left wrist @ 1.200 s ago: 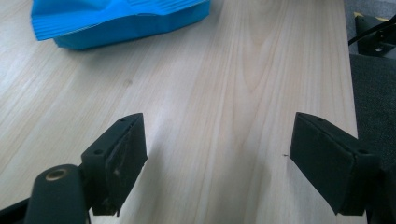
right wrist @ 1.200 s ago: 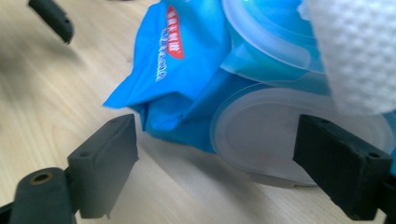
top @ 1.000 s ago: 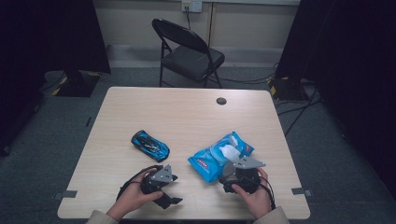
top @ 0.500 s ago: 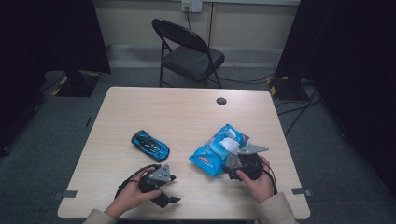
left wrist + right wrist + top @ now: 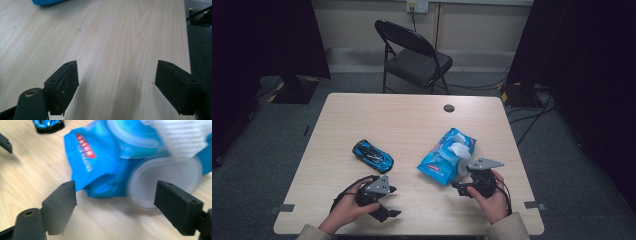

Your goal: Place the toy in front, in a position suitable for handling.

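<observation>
Blue soft plastic wet-wipe pack (image 5: 447, 156) w/ white oval flip lid (image 5: 166, 183) open and one white wipe (image 5: 458, 149) standing out of the slot; it lies on the pale wood table (image 5: 412, 120), right of centre; rest of contents hidden inside the pack. Right gripper (image 5: 465, 186) sits just beside the pack's near corner, jaws wide w/ nothing between them; they have just been closing a little; in the right gripper view the pack and its lid lie ahead of the pads, not between them. Left gripper (image 5: 387, 207) rests well left of the pack, jaws wide over bare wood, holding nothing. Blue toy car (image 5: 372, 155) stands left of the pack, apart from it. Step in hand, as judged: approach to the pack. Next move prob. calls for advancing the right jaws, then pinching the raised wipe or the lid edge, w/o shoving the light pack away.
</observation>
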`<move>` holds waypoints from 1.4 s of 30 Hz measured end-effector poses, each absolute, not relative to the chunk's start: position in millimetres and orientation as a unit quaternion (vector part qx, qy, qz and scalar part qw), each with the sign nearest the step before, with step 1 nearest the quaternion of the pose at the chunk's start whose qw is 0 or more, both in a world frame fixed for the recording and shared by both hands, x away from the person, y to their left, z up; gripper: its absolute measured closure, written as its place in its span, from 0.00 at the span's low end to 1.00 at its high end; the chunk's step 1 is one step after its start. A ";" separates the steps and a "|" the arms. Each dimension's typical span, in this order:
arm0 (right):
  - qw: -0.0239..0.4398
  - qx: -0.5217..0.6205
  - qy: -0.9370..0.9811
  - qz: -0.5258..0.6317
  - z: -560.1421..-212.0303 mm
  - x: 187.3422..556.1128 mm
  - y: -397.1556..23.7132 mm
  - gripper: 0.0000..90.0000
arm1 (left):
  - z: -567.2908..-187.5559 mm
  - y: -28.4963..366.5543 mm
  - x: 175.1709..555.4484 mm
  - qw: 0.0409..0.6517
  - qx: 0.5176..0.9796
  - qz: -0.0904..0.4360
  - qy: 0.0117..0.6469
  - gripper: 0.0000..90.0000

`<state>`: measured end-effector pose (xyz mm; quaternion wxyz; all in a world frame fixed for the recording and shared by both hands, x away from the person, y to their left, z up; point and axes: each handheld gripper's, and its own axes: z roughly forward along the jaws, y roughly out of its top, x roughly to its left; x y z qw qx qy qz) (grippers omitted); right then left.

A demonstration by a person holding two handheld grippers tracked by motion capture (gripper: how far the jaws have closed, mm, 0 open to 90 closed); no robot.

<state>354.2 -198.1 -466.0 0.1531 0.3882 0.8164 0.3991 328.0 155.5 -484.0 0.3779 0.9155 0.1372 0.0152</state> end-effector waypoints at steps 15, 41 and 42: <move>0.207 0.428 0.797 0.372 -477.9 383.3 -170.5 0.08 | -485.5 168.8 325.1 0.385 0.912 0.004 0.141 0.21; 0.194 0.425 0.794 0.389 -468.2 401.1 -190.5 0.21 | -486.5 175.7 330.0 0.387 0.910 0.005 0.151 0.21; 0.193 0.414 0.801 0.388 -468.7 389.7 -186.6 0.21 | -486.4 175.0 329.9 0.388 0.909 0.006 0.152 0.21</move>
